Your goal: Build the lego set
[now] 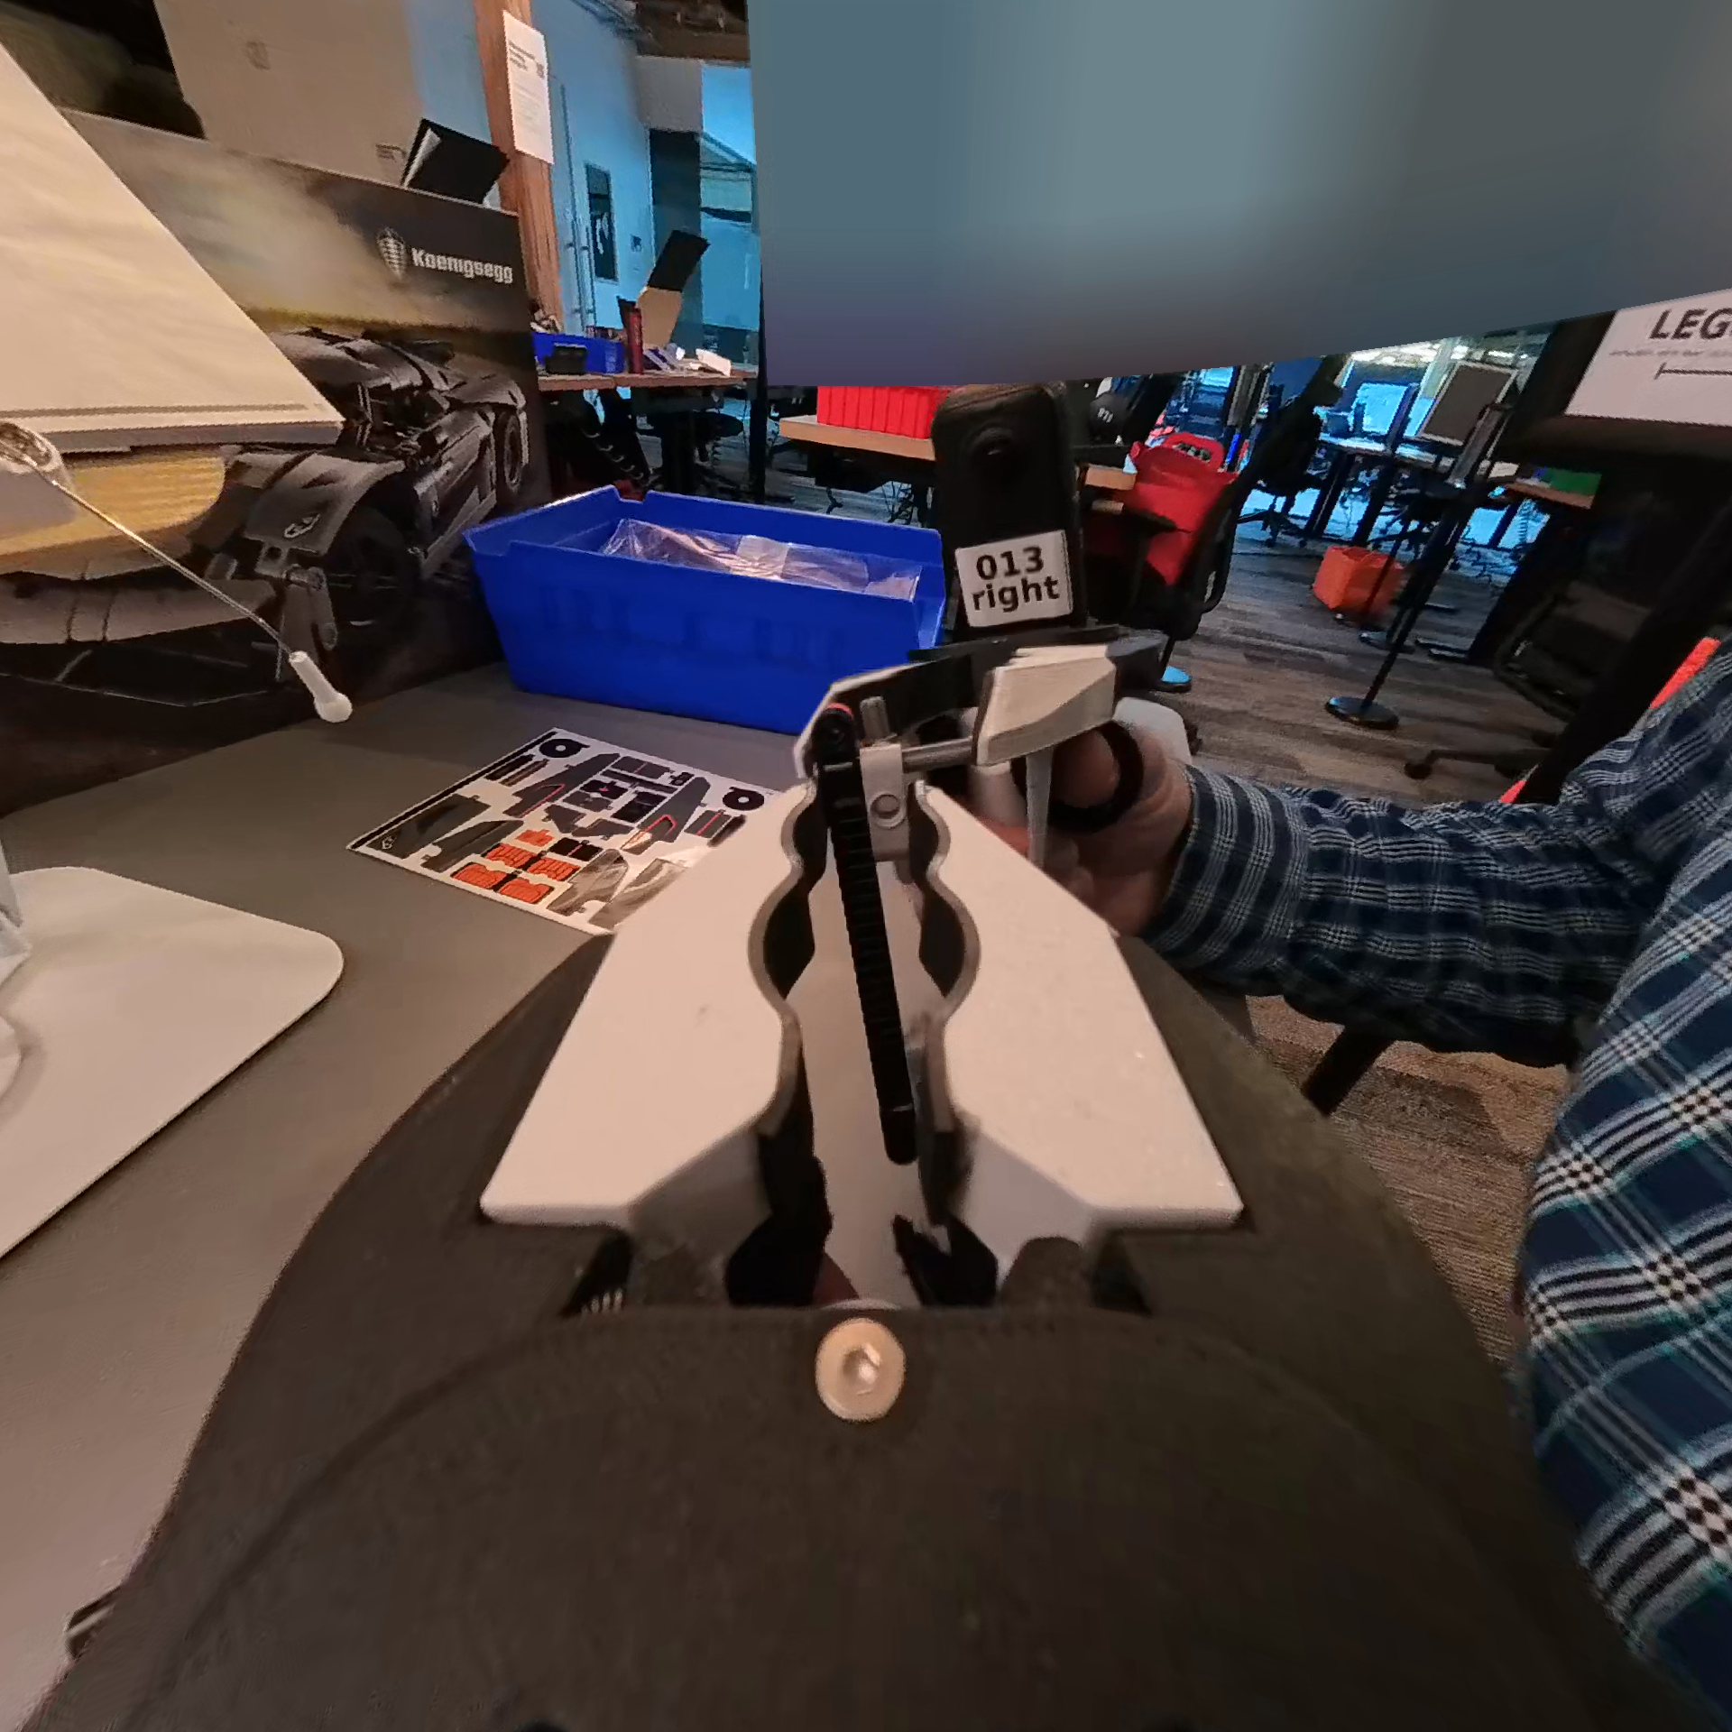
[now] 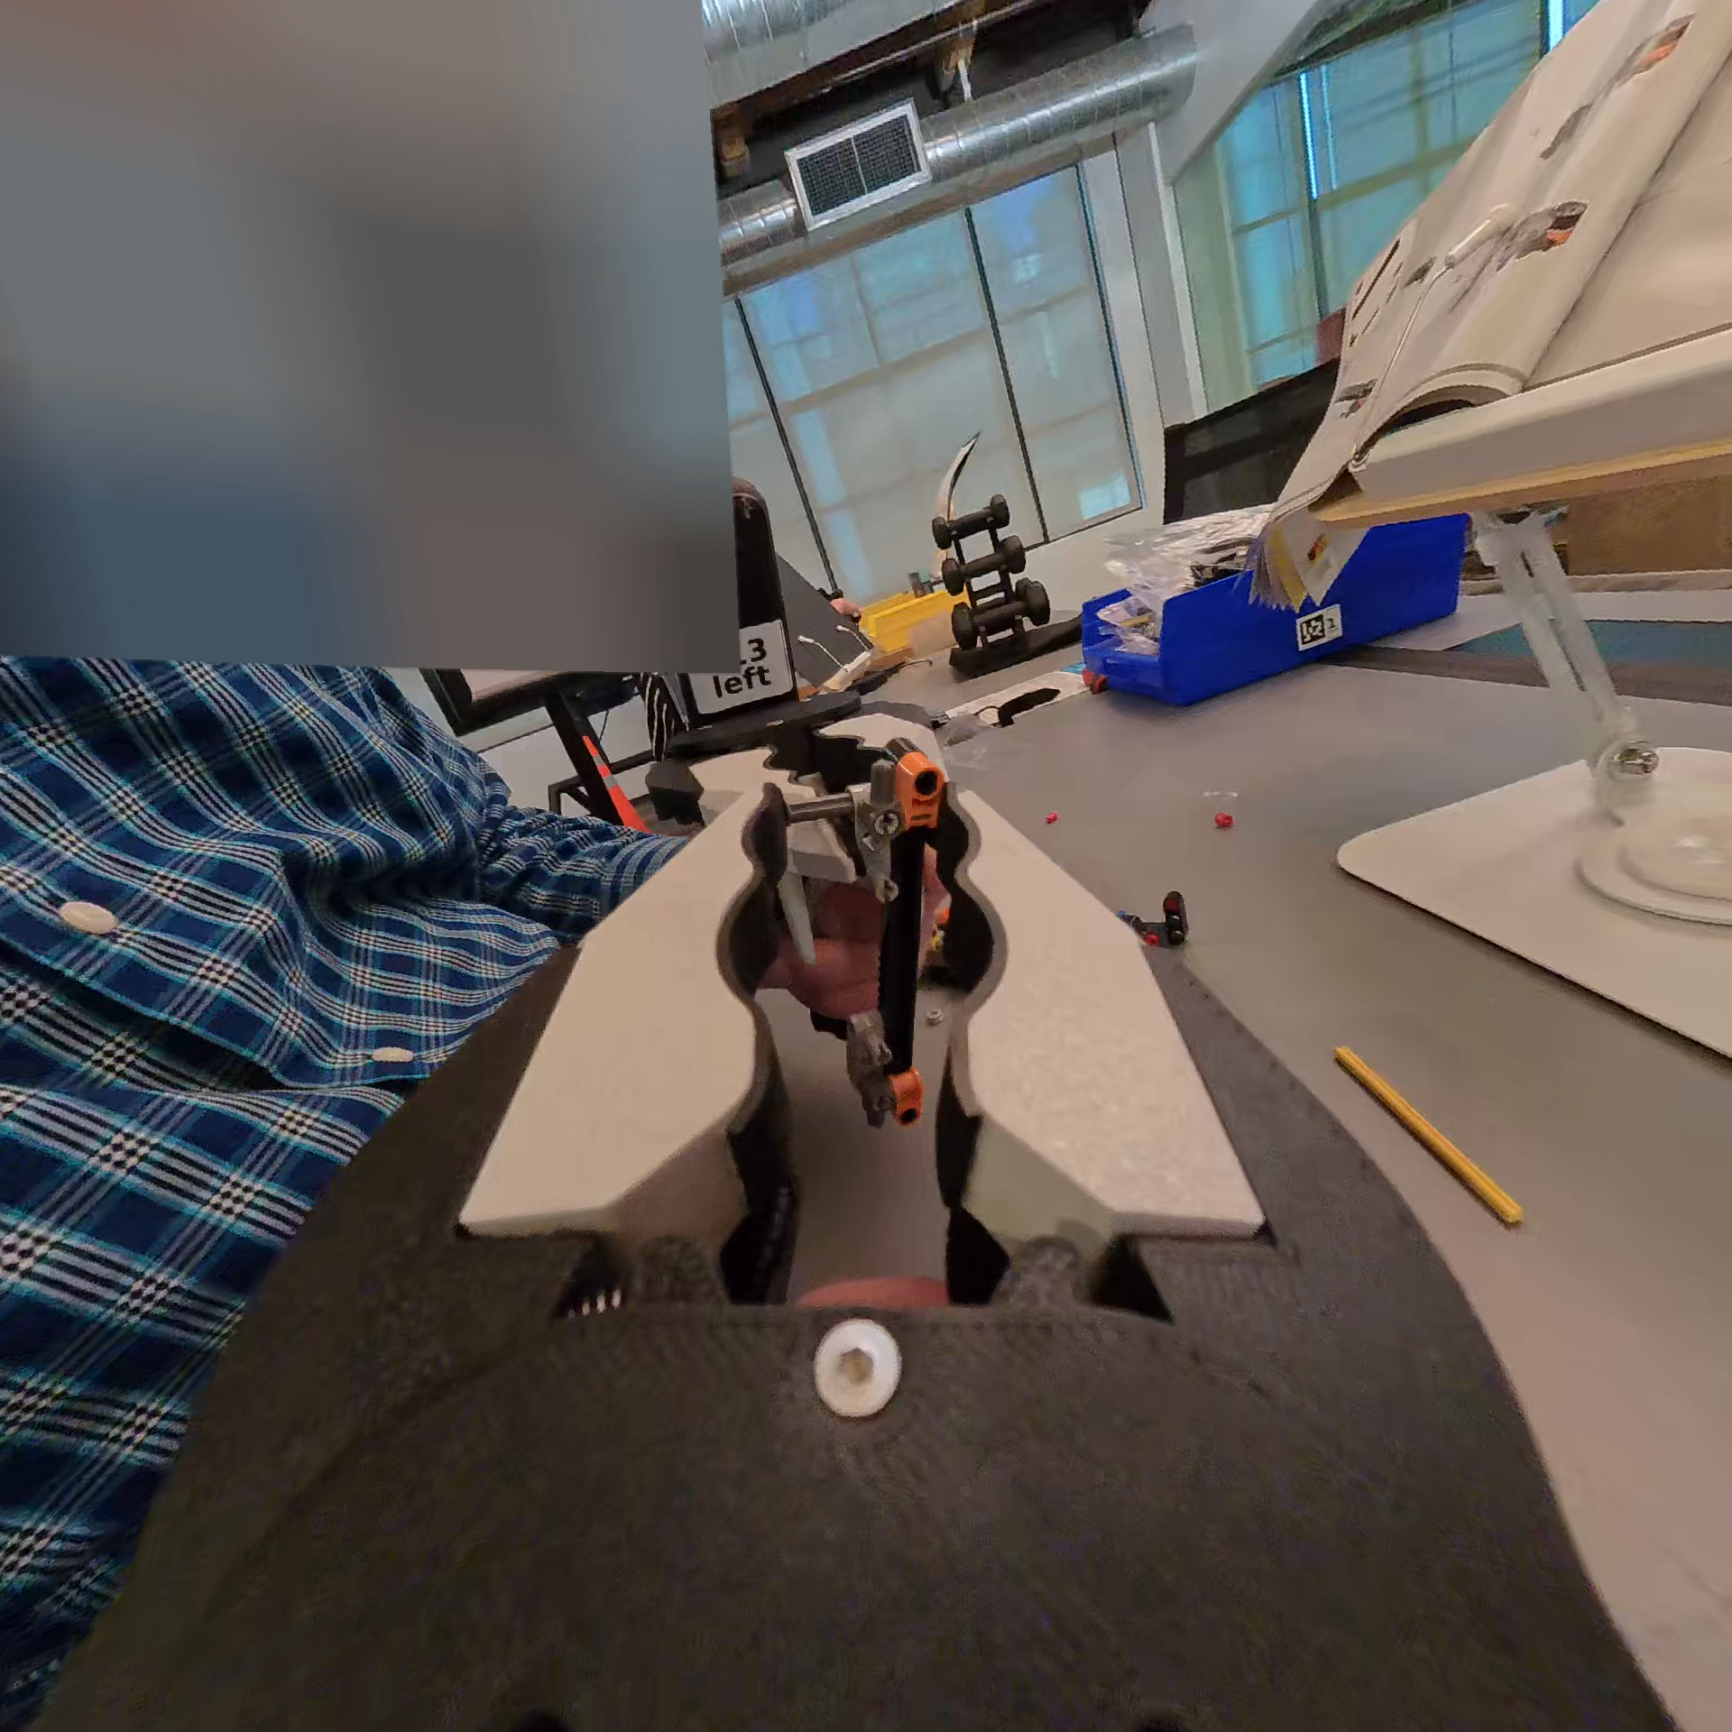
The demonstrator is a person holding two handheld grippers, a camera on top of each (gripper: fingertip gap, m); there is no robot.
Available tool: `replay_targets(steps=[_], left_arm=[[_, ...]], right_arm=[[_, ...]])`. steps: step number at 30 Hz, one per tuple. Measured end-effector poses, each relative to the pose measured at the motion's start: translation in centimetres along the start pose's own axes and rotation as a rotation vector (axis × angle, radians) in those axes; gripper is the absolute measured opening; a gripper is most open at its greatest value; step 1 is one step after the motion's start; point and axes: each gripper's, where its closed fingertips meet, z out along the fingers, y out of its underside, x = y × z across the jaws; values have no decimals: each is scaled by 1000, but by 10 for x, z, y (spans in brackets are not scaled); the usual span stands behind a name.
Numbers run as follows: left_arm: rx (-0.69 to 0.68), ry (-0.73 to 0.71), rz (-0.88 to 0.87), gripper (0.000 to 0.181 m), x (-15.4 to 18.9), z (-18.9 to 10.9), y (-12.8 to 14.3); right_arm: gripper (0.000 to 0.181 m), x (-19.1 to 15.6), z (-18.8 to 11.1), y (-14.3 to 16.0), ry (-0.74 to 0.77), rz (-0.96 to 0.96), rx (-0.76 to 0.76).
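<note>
Item: black rod assembly point(image 2: 902, 947), long and thin, orange connectors and grey joints at both ends, a grey pin jutting sideways from its far end. Location: in mid-air between both grippers, above the grey table point(image 2: 1312, 937); long axis runs along the fingers.

Left gripper point(image 1: 867, 825): jaws narrowed around the rod; actual clamping cannot be told.

Right gripper point(image 2: 858, 825): jaws slightly apart, rod between them; grip likewise unclear. Both equally near.

Beyond the rod: sticker sheet point(image 1: 572, 825), blue bin point(image 1: 703, 619), yellow stick point(image 2: 1425, 1134), instruction book point(image 2: 1537, 234) on its stand.
</note>
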Motion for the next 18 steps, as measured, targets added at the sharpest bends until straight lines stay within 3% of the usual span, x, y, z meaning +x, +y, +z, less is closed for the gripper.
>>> replay_targets(steps=[7,9,12,18], left_arm=[[10,7,-5,16,2,-2,-5],[-14,-4,-8,24,0,-4,0],[-46,-3,20,15,4,-3,5],[-59,5,50,14,9,0,4]], right_arm=[[28,-3,1,-4,-4,-13,37],[28,-4,3,-4,8,-32,33],[28,-5,3,-4,11,-44,43],[29,-9,-1,-6,-6,-54,59]])
